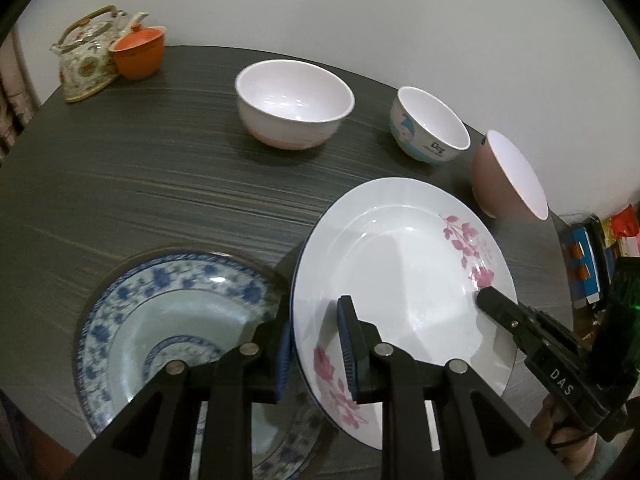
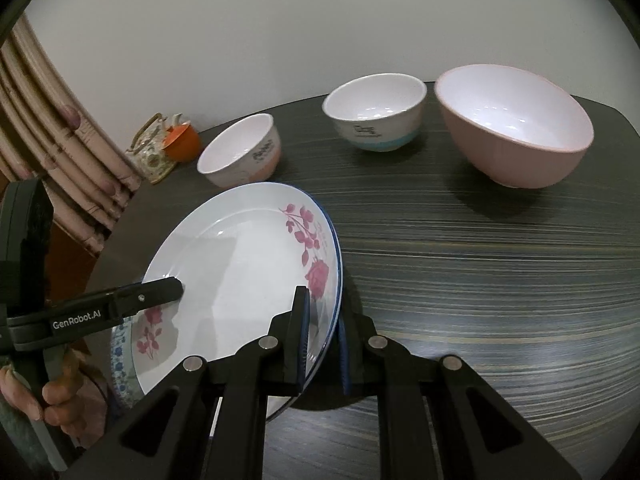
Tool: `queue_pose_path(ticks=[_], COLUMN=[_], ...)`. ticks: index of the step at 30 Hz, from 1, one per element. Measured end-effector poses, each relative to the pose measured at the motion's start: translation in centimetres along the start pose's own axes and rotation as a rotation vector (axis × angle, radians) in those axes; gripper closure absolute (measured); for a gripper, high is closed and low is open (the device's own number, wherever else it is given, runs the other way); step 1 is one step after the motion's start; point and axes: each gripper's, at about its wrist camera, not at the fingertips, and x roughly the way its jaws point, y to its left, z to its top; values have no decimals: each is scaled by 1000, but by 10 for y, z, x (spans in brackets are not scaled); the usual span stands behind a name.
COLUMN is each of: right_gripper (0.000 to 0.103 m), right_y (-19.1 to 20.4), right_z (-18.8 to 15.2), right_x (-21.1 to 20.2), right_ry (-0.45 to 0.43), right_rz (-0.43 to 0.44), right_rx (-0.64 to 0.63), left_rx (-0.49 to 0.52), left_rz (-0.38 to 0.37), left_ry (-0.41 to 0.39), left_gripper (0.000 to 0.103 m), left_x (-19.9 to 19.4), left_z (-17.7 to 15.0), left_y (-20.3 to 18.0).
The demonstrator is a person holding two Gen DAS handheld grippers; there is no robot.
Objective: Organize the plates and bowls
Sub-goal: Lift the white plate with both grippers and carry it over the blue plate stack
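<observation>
Both claws grip one white plate with pink flowers (image 1: 404,276), held tilted above the dark worktop (image 1: 160,184). The left claw (image 1: 316,350) is clamped on the plate's left rim, one pad above and one below. The right claw (image 2: 322,346) is clamped on the opposite rim beside the large rose. Nothing lies on the plate.

A blue-patterned plate (image 1: 160,312) lies flat on the worktop, under and to the left of the lifted plate; it is empty.

Three bowls stand upright on the worktop farther back, apart from each other, all empty: a white bowl with a pink base (image 1: 294,108), a smaller bowl with a blue band (image 1: 430,126) and a large pink bowl (image 2: 516,124).

At the far corner stand a patterned teapot (image 1: 86,58) and, touching it, an orange lidded cup (image 1: 138,52); their contents are hidden.
</observation>
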Motion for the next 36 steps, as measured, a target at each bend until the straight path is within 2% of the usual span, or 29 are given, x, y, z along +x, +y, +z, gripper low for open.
queue_pose_path(ticks=[17,26,36], right_gripper=[90,89,89], right_y=[66,100,122], right_z=[-7,-20,-30], right_x=[-4,12,25], right_ry=[-7,34,70], right_rz=[68,102,114], right_rx=[-78,-113,-142], left_rx=[-64,-124,-169], left_rz=[35,69,81], left_ry=[-51,-48,-49], left_gripper=[82,82,82], left_x=[-54,-63,-65], left_z=[-13,-30,-43], left_y=[53,89,110])
